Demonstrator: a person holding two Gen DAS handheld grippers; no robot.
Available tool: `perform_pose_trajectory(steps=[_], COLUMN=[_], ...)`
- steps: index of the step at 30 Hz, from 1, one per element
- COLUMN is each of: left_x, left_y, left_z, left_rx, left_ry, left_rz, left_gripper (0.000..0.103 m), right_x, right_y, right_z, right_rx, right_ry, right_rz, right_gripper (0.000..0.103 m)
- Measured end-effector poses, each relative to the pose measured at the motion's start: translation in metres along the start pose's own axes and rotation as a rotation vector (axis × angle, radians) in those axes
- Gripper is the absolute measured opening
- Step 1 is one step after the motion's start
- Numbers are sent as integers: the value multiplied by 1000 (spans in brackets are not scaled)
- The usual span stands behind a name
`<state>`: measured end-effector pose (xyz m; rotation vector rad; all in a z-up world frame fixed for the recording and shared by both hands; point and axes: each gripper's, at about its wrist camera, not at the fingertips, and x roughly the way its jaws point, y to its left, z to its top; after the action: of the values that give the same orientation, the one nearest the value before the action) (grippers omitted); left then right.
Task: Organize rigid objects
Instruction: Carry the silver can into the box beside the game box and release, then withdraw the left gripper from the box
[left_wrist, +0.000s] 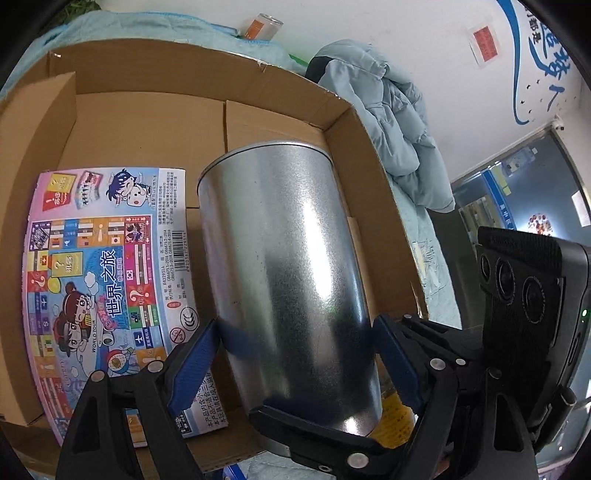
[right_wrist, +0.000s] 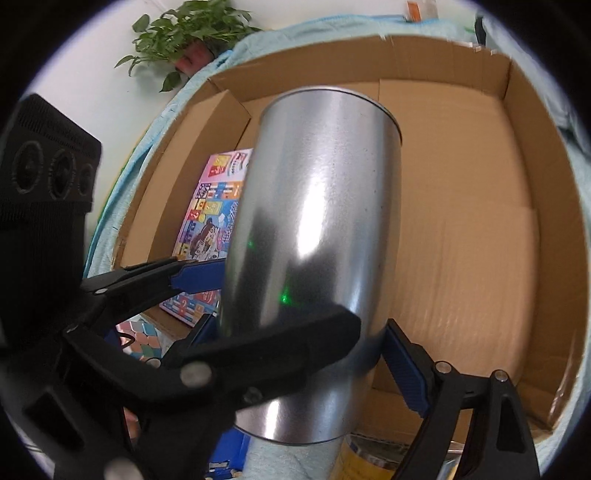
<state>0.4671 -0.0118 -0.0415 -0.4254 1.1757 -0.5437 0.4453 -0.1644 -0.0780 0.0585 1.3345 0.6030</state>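
Left tool (left_wrist: 295, 350): we see its two blue-padded fingers (left_wrist: 195, 360) pressed against opposite sides of the metal canister, clamped on its lower part.
Right tool (right_wrist: 299, 345): we see its blue pads on either side of the same canister near its lower end, clamped on it; in the left wrist view its black finger (left_wrist: 314, 428) crosses the front of the canister near the bottom.
Metal canister (left_wrist: 291, 273): a plain silver cylinder, tilted with its far end leaning over the open box; both tools hold it above the box floor. We cannot tell whether it touches the cardboard.
Cardboard box (left_wrist: 147, 122): open at the top, flaps upright, brown floor bare on the right-hand side in the right wrist view (right_wrist: 461, 206).
Game box (left_wrist: 107, 269): a flat, colourful printed package with cartoon figures; it lies inside the cardboard box, just beside the canister on its left.
Blue cloth (left_wrist: 421, 236): covers the surface beneath the cardboard box.
Padded jacket (left_wrist: 391, 122): light blue, lies crumpled beyond the box's right wall.
Potted plant (right_wrist: 184, 33): green leaves, stands behind the box's far left corner.
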Motion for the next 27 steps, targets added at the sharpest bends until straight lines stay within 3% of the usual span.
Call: perform_pose_trajectory(steps=[2, 5, 7, 9, 12, 21, 24, 27], left_x=[-1, -1, 4, 6, 11, 1, -16, -46], left_y=[3, 10, 16, 16, 9, 18, 14, -4], left_z=[2, 3, 4, 4, -1, -19, -31, -54], left_rx=[3, -4, -4, 1, 10, -50, -22, 70], left_ry=[-2, -7, 0, 8, 0, 6, -62, -197], left_rz=[-2, 52, 29, 38, 75, 49, 104, 219], left_gripper=[83, 82, 82, 82, 78, 72, 72, 74], right_x=[-2, -14, -28, -33, -24, -25, -23, -34], right_y=[-1, -4, -7, -7, -12, -23, -16, -9], right_z=[-1, -5, -10, -17, -18, -19, -20, -37], right_rx=[3, 18, -4, -29, -2, 30, 32, 35], right_ry=[2, -24, -40, -36, -19, -27, -47, -125], right_rz=[18, 60, 87, 95, 62, 76, 62, 34], right_gripper=[89, 88, 83, 64, 65, 65, 65, 67])
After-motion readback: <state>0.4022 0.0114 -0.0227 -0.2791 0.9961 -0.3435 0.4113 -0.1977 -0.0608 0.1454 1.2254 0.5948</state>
